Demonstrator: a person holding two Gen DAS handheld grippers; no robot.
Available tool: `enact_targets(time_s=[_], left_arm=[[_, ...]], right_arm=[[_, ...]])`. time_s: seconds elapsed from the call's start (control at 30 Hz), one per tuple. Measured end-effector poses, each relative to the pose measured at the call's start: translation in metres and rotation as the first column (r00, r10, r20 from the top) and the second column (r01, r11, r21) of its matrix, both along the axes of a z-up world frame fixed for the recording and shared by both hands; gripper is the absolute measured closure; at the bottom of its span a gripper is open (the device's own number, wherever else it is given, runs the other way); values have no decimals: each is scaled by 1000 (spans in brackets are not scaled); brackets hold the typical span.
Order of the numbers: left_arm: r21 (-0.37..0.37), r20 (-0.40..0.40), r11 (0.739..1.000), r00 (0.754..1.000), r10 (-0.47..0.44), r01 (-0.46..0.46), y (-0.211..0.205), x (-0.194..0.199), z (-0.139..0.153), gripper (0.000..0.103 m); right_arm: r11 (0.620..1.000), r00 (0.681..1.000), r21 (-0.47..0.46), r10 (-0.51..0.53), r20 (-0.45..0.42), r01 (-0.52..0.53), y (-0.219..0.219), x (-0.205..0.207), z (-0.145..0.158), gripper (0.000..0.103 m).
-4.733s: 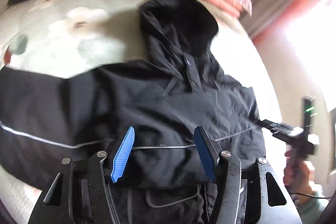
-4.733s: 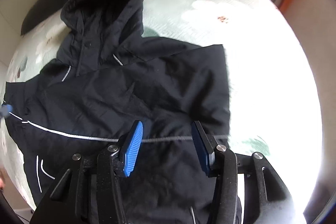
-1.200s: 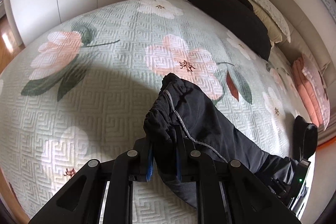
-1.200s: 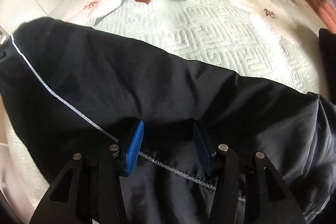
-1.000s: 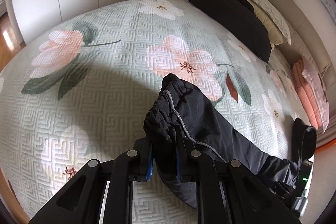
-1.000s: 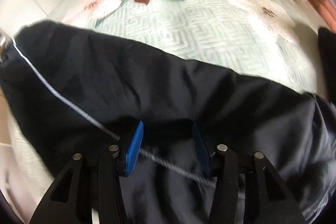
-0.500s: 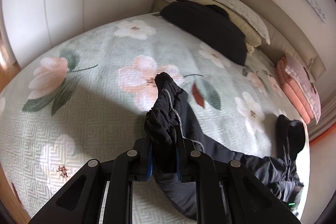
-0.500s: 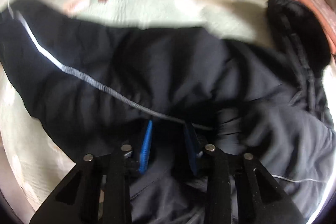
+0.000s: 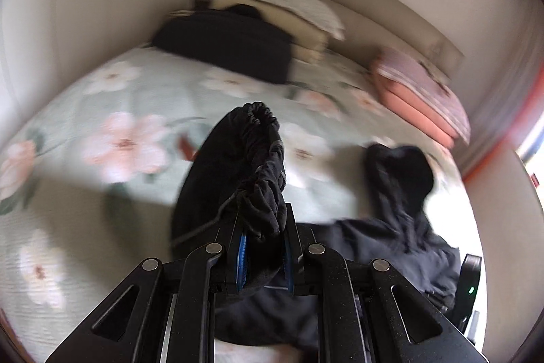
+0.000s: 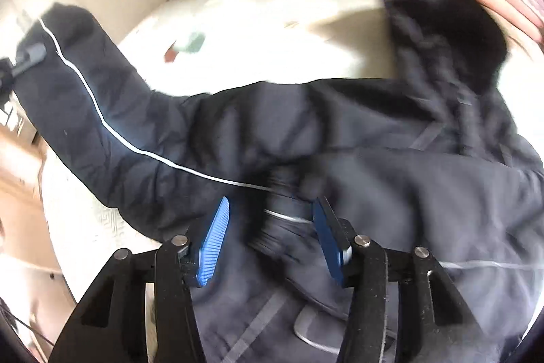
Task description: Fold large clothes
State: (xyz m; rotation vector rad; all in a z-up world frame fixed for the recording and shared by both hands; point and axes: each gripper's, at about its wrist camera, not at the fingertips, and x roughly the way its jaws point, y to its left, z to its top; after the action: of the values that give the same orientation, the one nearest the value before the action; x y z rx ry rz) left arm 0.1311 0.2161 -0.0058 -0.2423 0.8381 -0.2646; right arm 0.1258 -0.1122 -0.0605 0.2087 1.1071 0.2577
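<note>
A black hooded jacket [image 10: 391, 165] with thin white piping lies on the flowered bedspread [image 9: 102, 138]. My left gripper [image 9: 263, 257] is shut on the cuff of the jacket's sleeve [image 9: 251, 159] and holds it raised above the bed. In the right wrist view the sleeve [image 10: 102, 97] stretches up to the left, where the left gripper [image 10: 23, 60] pinches its end. My right gripper [image 10: 270, 227] is open, its blue pads either side of a bunched fold at the sleeve's root. The hood [image 10: 448, 33] lies toward the pillows.
A black garment [image 9: 231, 46] and pale pillows [image 9: 289, 9] lie at the head of the bed. Folded pink bedding [image 9: 421, 97] sits at the right by the headboard. White wardrobe doors [image 9: 68, 5] stand on the left. The other handle shows at lower right [image 9: 469, 288].
My left gripper has lifted the sleeve cuff higher and swung it toward the jacket body. My right gripper, nearly closed on the fabric half a second ago, has opened.
</note>
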Motion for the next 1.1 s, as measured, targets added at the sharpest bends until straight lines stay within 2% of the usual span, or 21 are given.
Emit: enact_targets(time_s=[0.17, 0.27, 0.4, 0.53, 0.6, 0.63, 0.7, 0.83, 0.9, 0.93, 1.0, 1.1], left_arm=[[16, -28, 986, 986, -166, 167, -105, -18, -21, 87], [2, -58, 966, 964, -260, 260, -171, -32, -41, 87], [4, -102, 925, 920, -379, 381, -256, -54, -67, 87], [34, -151, 890, 883, -445, 454, -313, -71, -94, 86], [59, -196, 870, 860, -471, 490, -337, -78, -115, 83], [56, -222, 863, 849, -480, 502, -341, -80, -124, 79], [4, -293, 855, 818, -495, 518, -346, -80, -146, 56], [-115, -329, 853, 791, -516, 509, -330, -84, -155, 46], [-168, -339, 848, 778, -529, 503, -320, -86, -151, 39], [-198, -344, 841, 767, -541, 504, -314, -89, -148, 39], [-241, -353, 828, 749, -561, 506, -303, -95, -143, 38], [-254, -361, 823, 740, -568, 508, -289, -105, -131, 38]], right_arm=[[993, 993, -42, -114, -18, 113, -87, -34, 13, 47], [981, 982, -69, -185, -44, 182, -139, -49, 6, 47], [966, 967, -93, -248, -66, 241, -192, -75, -2, 47], [954, 952, -96, -292, -88, 284, -235, -94, -10, 47], [952, 948, -94, -300, -105, 290, -247, -99, -17, 47], [952, 947, -93, -301, -114, 291, -252, -101, -21, 47], [953, 946, -91, -299, -127, 289, -257, -103, -26, 47], [961, 950, -54, -276, -142, 271, -259, -99, -30, 47], [965, 955, -27, -261, -142, 260, -255, -90, -33, 42], [968, 958, -8, -250, -138, 251, -252, -86, -31, 38], [973, 966, 21, -226, -122, 230, -243, -78, -26, 35], [980, 976, 45, -187, -115, 193, -226, -64, -22, 35]])
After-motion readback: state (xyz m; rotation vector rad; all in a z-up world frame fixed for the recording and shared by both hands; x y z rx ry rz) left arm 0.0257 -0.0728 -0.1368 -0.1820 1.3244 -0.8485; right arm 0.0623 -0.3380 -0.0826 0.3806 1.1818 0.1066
